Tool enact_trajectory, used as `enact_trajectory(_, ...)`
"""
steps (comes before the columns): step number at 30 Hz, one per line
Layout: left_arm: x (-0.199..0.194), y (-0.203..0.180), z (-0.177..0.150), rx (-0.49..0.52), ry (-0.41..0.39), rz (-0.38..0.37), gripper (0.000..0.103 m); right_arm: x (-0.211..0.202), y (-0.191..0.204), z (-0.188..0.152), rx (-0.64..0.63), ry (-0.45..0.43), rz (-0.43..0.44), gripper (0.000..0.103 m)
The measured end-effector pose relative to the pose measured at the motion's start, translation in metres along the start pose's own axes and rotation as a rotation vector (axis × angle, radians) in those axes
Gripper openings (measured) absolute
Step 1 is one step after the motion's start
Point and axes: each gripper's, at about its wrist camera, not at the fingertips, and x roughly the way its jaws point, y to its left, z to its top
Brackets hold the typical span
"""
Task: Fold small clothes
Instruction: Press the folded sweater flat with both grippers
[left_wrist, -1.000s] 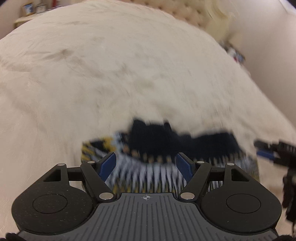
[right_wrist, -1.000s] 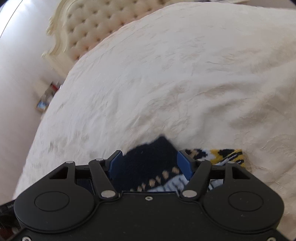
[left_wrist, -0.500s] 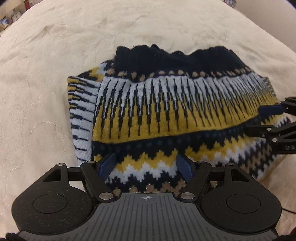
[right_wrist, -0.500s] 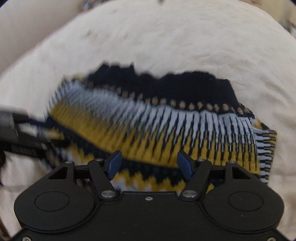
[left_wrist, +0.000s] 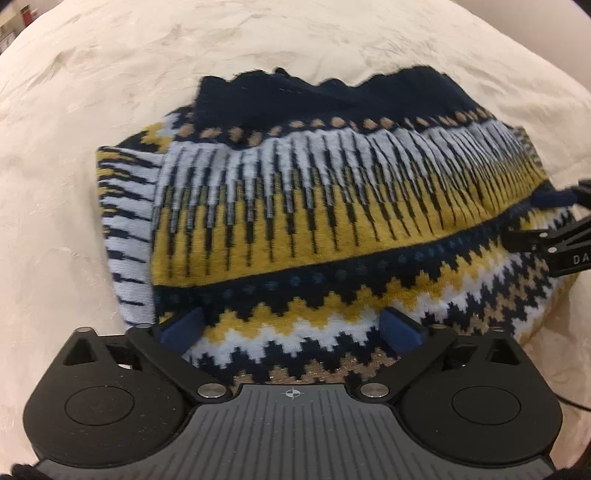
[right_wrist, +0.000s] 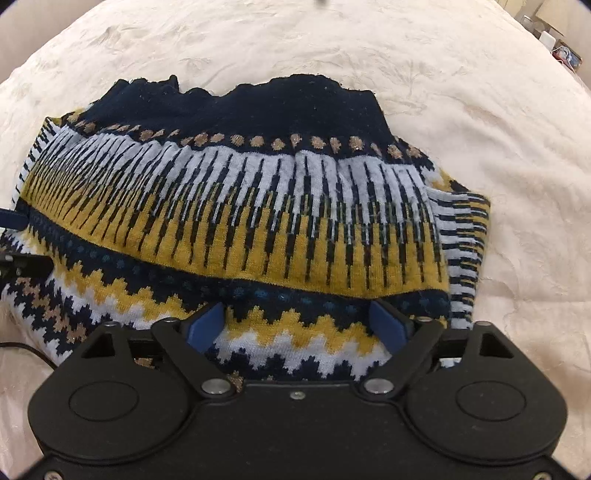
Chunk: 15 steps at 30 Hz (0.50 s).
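Observation:
A knitted sweater (left_wrist: 332, 206) in navy, white and mustard bands lies folded on the cream bedspread (left_wrist: 92, 92); its navy ribbed hem is the far edge. My left gripper (left_wrist: 291, 317) points down over the near zigzag band. Its jaws are opening, and the blue pads (left_wrist: 184, 326) stand wide apart beside the knit without pressing it. In the right wrist view the sweater (right_wrist: 258, 221) fills the middle, and my right gripper (right_wrist: 299, 314) hangs over the near edge, jaws opening too. Each gripper shows at the edge of the other's view, the right gripper (left_wrist: 554, 236) and the left gripper (right_wrist: 14, 236).
The bedspread (right_wrist: 480, 110) spreads around the sweater on every side. A thin black cable (right_wrist: 26, 349) lies on it at the left. Small items on a bedside surface (right_wrist: 565, 55) show at the far upper right corner.
Both grippers have tipped down and come closer to the sweater, which now lies spread and folded on the bed. The jaws of both stand wider apart than before.

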Motion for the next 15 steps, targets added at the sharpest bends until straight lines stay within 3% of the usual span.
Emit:
enact_trajectory(11, -0.001, -0.006, -0.005, 0.003, -0.026, 0.032, 0.103, 0.006, -0.007, -0.001, 0.026, -0.017, 0.017, 0.1)
enact_trajectory(15, -0.02, -0.001, -0.001, -0.11, -0.049, 0.004, 0.103, 0.009, -0.007, -0.006, 0.025, -0.038, 0.025, 0.102)
